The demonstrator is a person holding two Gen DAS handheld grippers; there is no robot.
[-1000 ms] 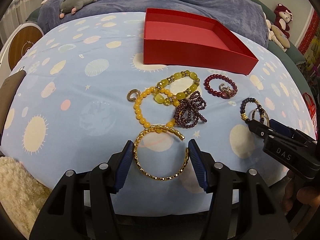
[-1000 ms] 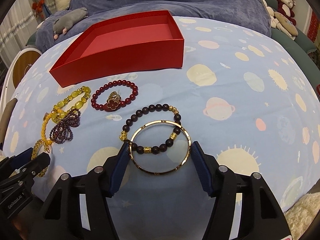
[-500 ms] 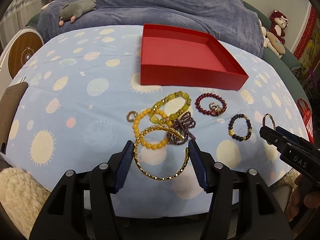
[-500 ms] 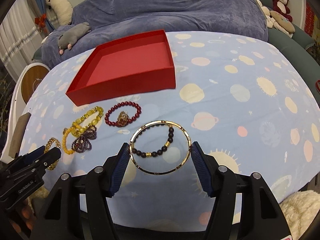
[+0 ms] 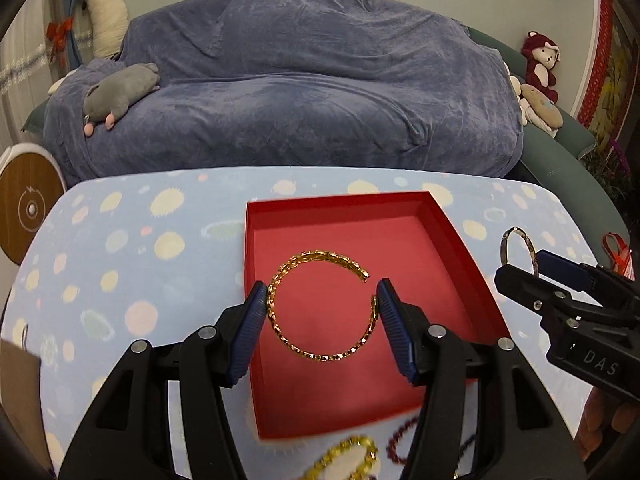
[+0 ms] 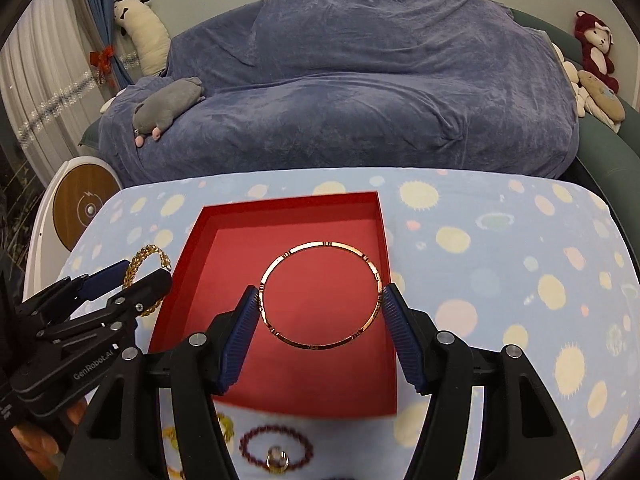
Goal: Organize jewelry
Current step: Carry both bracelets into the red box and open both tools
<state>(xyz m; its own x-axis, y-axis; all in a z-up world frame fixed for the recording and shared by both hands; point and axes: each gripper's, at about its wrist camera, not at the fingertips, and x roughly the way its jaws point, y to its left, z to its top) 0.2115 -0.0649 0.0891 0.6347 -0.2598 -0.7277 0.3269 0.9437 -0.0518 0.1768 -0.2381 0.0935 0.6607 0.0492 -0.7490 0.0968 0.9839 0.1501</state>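
Right wrist alone shows red bead bracelet (image 6: 276, 451).

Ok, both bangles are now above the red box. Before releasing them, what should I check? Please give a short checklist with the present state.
1. Left gripper holds the open gold chain bangle between its jaws: ok.
2. Right gripper holds the thin gold bangle between its jaws: ok.
3. Both bangles appear over the red box, inside its walls: ok.
4. Box floor free of other jewelry where visible: ok.
5. Grippers apart from each other: ok.
6. Height of the bangles above the box floor: cannot tell.
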